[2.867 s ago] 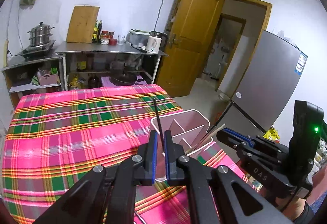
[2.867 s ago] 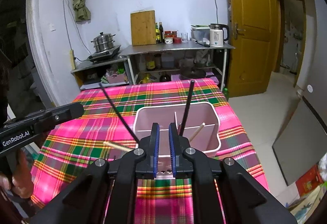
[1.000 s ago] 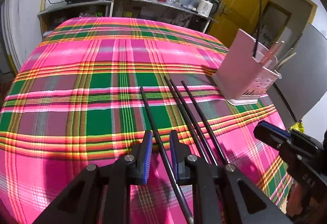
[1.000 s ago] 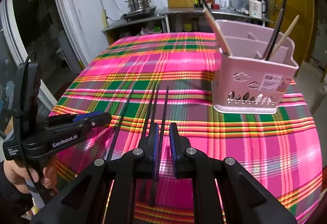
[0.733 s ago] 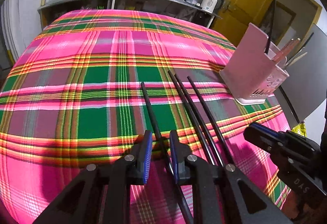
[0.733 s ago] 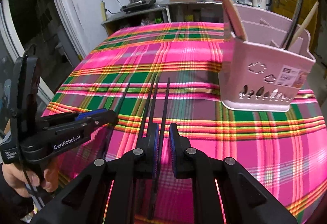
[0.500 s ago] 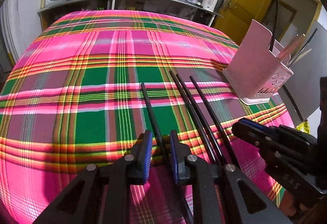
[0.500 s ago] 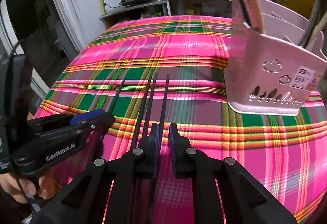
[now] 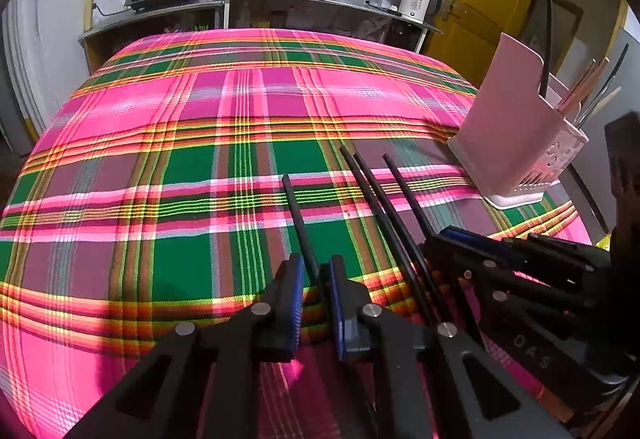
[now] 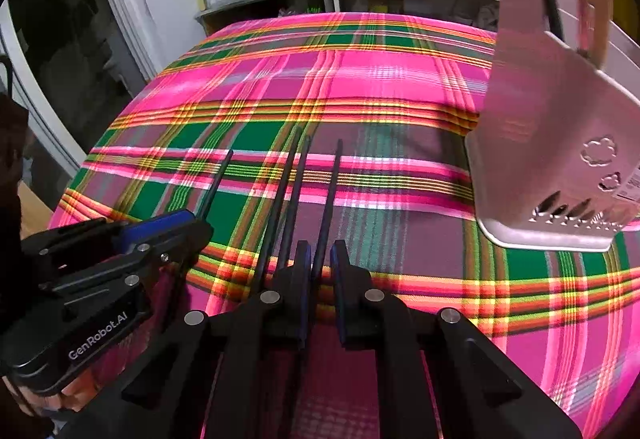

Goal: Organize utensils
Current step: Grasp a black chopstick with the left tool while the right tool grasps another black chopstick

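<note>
Over plaid desk [image 9: 168, 143]: both tools narrowly spread, each straddling black chopstick; left tool [image 9: 316, 279] just narrowing. Lower squarely, pinch; caddy [image 9: 516, 143] at two o'clock.

The left gripper [image 9: 316, 275] points steeply down, its blue-padded jaws narrowly parted and just now closing a little, a thin black stick between them; whether the pads press on it cannot be told. The right gripper [image 10: 320, 259] tilts down at a similar angle just beside it, its jaws likewise narrowly parted around another black stick, contact unclear. In the right wrist view, the person's hand [image 10: 52, 399] wraps the left gripper's handle at the lower left edge. The two grippers sit side by side, near each other but apart.
</note>
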Available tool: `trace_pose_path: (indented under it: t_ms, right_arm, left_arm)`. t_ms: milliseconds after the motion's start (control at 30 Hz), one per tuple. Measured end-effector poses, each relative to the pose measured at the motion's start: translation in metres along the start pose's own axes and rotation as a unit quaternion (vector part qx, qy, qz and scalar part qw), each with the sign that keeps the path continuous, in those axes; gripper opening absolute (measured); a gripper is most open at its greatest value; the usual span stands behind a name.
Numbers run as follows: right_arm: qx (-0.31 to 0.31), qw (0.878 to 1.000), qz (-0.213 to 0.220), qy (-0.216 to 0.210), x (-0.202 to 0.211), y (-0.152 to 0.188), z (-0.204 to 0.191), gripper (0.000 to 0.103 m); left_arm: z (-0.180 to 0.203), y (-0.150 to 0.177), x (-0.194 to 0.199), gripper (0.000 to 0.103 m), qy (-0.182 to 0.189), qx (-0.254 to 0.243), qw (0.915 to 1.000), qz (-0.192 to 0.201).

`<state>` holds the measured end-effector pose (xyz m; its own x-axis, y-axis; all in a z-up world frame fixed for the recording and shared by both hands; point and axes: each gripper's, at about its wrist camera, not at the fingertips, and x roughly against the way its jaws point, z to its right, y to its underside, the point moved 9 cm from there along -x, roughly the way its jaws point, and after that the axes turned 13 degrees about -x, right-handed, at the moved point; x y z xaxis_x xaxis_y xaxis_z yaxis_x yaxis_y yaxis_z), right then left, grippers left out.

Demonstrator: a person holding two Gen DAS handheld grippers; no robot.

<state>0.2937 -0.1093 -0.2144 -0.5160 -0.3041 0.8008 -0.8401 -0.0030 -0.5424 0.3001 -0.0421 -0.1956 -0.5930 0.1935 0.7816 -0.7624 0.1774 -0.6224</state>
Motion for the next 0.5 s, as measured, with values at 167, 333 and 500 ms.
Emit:
trace_pose_path:
  t_ms: [167, 333, 500]
  right_arm:
    - [-0.011, 1.0, -0.004, 0.0, -0.005, -0.007, 0.0, 0.009]
    - [-0.009, 1.0, -0.009, 0.002, -0.009, -0.013, -0.002, 0.007]
    - [-0.016, 1.0, -0.004, -0.006, -0.001, -0.015, -0.002, 0.007]
  left_arm:
    - [0.001, -0.003, -0.002, 0.014, -0.004, -0.01, 0.9999, 0.001]
    - [-0.002, -0.005, -0.003, 0.009, 0.002, -0.004, 1.0, -0.002]
    - [-0.006, -0.006, -0.001, 0.006, 0.013, 0.007, 0.9999, -0.005]
